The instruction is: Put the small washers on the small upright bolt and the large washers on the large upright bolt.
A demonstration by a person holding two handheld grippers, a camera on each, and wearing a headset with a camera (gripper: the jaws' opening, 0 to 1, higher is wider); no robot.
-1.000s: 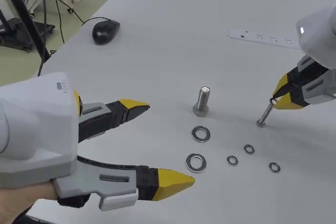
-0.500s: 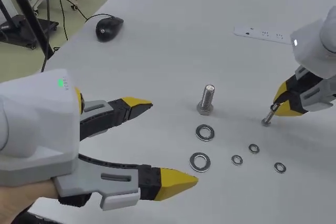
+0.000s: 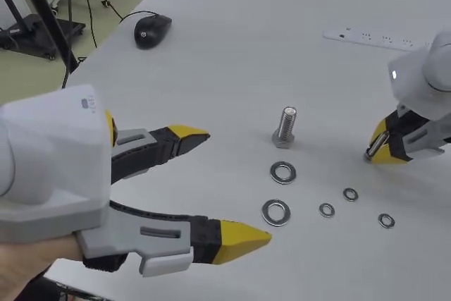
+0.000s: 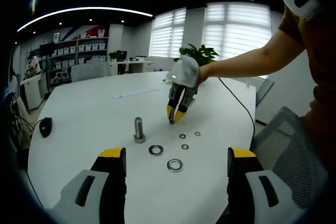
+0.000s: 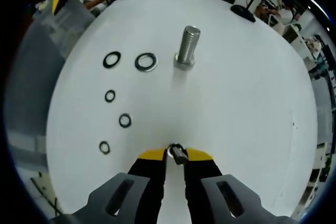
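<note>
R tongs (image 3: 377,153) clenched on small bolt (image 3: 375,144) | L tongs (image 3: 236,187) released, washers (image 3: 275,212) just ahead

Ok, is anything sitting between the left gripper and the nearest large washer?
Nothing visible. The open left gripper hovers just short of the nearest large washer, with only bare table between them.

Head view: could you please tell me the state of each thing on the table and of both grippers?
Large bolt: upright on its head, no washers on it.
Small bolt: tilted, clamped in the right gripper.
Large washers: two, loose, flat on the table.
Small washers: three, loose, flat on the table.
Left gripper: open, empty.
</note>
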